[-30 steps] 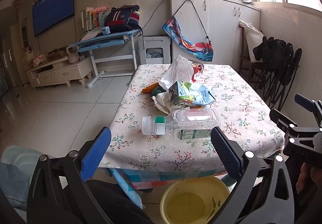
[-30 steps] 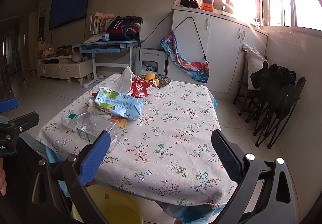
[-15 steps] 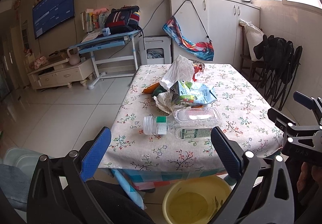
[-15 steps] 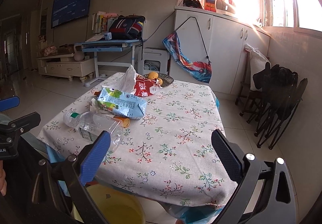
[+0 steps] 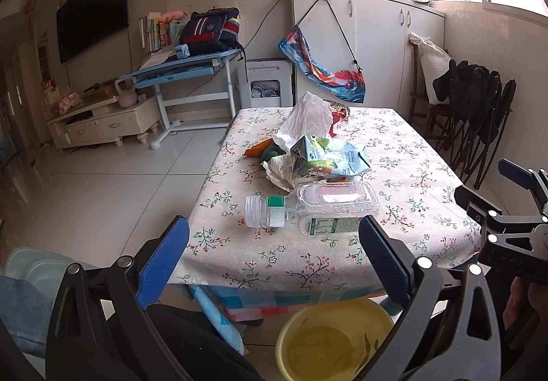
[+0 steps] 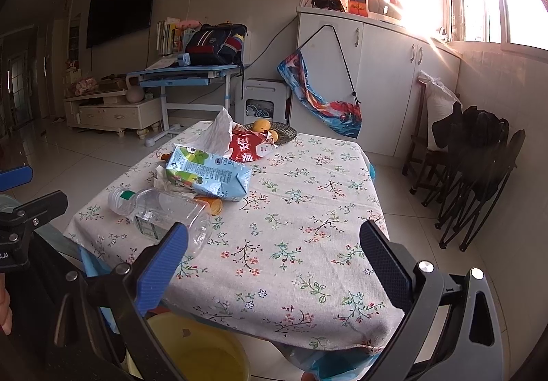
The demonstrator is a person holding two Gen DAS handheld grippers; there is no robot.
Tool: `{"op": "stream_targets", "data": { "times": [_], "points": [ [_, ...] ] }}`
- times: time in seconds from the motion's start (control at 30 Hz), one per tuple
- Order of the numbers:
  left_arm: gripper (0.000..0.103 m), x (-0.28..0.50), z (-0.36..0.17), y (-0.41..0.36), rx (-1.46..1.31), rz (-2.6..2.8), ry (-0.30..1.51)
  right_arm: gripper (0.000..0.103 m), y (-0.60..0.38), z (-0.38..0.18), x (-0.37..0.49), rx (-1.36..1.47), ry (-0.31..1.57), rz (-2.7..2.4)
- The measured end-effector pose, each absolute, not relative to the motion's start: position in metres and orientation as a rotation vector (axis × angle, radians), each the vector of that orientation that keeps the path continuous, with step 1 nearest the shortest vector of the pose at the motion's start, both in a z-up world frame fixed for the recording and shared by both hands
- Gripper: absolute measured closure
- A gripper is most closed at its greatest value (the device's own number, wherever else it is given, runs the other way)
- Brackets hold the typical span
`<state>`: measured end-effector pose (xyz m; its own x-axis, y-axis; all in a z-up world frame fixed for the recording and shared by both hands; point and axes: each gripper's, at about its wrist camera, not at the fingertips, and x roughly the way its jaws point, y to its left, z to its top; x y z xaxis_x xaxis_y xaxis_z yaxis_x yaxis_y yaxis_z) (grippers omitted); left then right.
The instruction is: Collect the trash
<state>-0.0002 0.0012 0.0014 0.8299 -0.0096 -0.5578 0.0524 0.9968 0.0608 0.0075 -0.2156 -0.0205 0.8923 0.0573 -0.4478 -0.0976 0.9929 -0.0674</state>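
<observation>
Through the left wrist camera we are holding the left gripper spread wide and empty, short of the table, where a clear bottle is lying beside a blue carton; a yellow basin is sitting below. Through the right wrist camera we are keeping the right gripper equally wide, gripping nothing, with the bottle near its left finger.

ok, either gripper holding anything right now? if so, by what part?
Nothing held. Left gripper and right gripper are both open and empty, short of the plastic bottle.
</observation>
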Motion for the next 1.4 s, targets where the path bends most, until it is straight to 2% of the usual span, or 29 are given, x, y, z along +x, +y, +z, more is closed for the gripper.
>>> {"op": "stream_targets", "data": {
  "times": [1.4],
  "points": [
    [0.007, 0.0000, -0.0066, 0.0056, 0.035, -0.039, 0.614, 0.007, -0.2122, -0.0239, 0.0178, -0.089, 0.531, 0.101]
  ]
}}
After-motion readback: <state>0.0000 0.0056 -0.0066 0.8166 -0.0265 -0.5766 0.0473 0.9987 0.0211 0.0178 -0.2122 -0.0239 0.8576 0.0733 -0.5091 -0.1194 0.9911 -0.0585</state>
